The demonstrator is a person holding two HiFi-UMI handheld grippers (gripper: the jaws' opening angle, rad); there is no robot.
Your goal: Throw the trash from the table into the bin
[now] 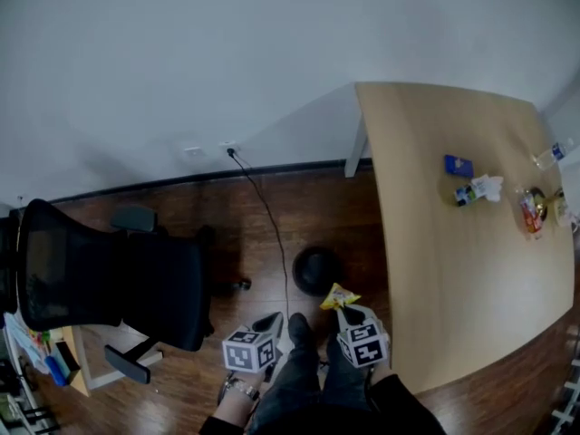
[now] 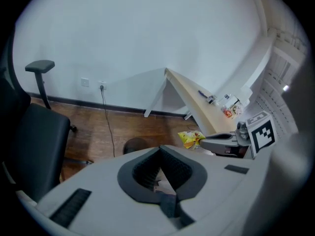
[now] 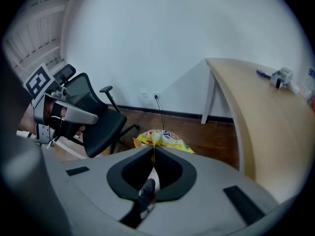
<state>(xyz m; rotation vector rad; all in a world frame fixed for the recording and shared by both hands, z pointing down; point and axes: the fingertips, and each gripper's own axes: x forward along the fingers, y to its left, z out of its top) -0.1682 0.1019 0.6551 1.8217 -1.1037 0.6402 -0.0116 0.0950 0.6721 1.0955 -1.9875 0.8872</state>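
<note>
A yellow snack bag (image 1: 339,296) hangs over the wooden floor with my right gripper (image 1: 345,311) shut on its edge; in the right gripper view the bag (image 3: 163,138) sticks out just beyond the jaw tips. The round black bin (image 1: 317,270) stands on the floor right beyond the bag, beside the table's left edge. My left gripper (image 1: 274,321) hovers to the left of the bin, its jaws closed together with nothing between them (image 2: 160,149). More trash lies on the wooden table (image 1: 435,279): a blue packet (image 1: 459,165), a small bottle with white wrapper (image 1: 478,189), a red can (image 1: 530,213).
A black office chair (image 1: 109,279) stands at the left. A black cable (image 1: 267,216) runs from a wall socket across the floor toward the bin. The white table leg (image 1: 356,152) is behind the bin. A clear bottle (image 1: 553,153) lies at the table's far right.
</note>
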